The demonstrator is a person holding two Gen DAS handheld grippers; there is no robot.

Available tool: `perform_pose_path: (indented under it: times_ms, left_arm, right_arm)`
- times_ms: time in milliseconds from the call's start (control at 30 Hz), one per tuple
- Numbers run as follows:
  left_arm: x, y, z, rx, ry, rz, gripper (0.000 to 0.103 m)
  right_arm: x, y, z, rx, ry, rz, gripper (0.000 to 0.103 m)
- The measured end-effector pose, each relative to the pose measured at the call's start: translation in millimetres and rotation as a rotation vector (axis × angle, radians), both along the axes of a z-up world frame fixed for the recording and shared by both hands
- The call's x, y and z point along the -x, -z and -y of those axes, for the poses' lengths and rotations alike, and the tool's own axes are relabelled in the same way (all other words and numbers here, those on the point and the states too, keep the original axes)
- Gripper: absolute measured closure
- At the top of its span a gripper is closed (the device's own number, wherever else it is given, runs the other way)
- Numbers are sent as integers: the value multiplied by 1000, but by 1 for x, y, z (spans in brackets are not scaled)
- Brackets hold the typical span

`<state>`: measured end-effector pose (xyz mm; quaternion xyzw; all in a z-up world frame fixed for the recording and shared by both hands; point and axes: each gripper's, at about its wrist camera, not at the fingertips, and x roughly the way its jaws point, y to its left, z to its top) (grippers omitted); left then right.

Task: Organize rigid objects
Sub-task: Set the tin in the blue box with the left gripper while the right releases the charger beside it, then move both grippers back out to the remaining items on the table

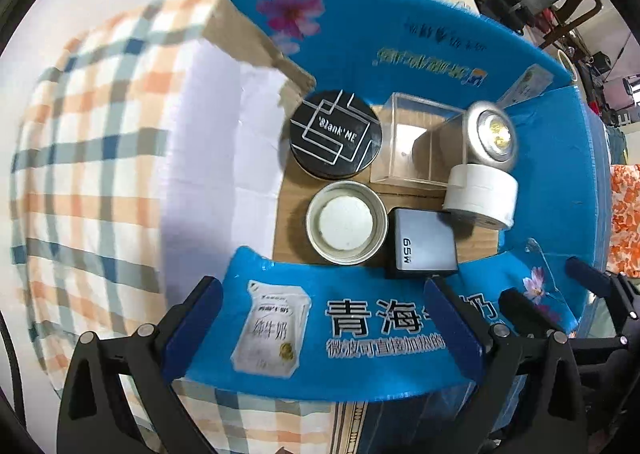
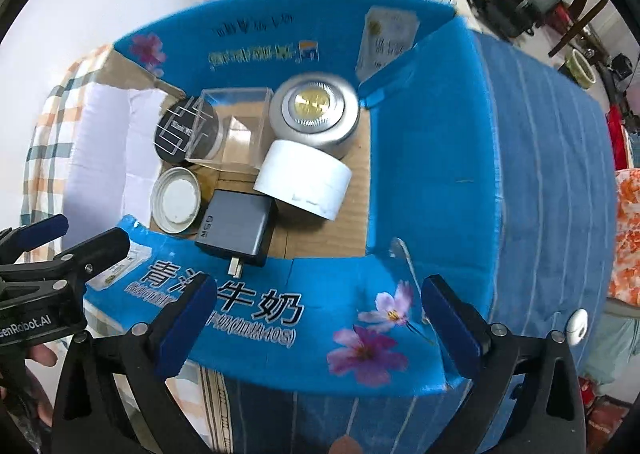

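left gripper [image 1: 324,318], nearest the lens, hung spread wide and holding nothing above the near flap [image 1: 360,334] of a blue milk carton box [image 1: 552,181]. right gripper [image 2: 320,318] was likewise parted and unloaded over the same flap, beside the left one. all six rigid objects lay inside the box on its brown cardboard floor [image 2: 352,213]. a black round "blank me" compact [image 1: 335,133] sat at the far left, touching a clear plastic cube box [image 1: 416,141]. a silver puck light [image 2: 314,115] stood in the far right corner. a white cylindrical jar [image 2: 304,177] leaned against the light, apparently tilted, though blur made this uncertain. a metal jar lid [image 1: 346,222] lay upturned at the near left, just beside a grey 65w charger [image 1: 424,242], plug prongs toward the near flap. box rested on a checked cloth [image 1: 100,133] and a blue striped cloth [image 2: 552,193].
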<state>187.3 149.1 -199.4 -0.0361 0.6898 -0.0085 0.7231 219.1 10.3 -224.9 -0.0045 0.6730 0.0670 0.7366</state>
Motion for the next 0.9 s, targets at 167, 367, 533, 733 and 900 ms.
perform_pose_path:
  times_ms: [167,367,533,733,900]
  left_arm:
    - [16,-31,-6,-36,-6,69,0]
    - [33,-62,-4,-40,-14,142,0]
    - [50,-91,0,-50,-11,199,0]
    - [68,-132,5,-48,-4,268,0]
    - [81,-161,13,-49,16,321,0]
  right_arm:
    - [19,-35,11,-23,-5,42,0]
    - [41,-74,12,-36,-21,112,0]
    - [62,-118,21,-54,-19,165,0]
    - [84,-160,29,-81,-19,200,0]
    - [98,-187,37,-107,-13,236,0]
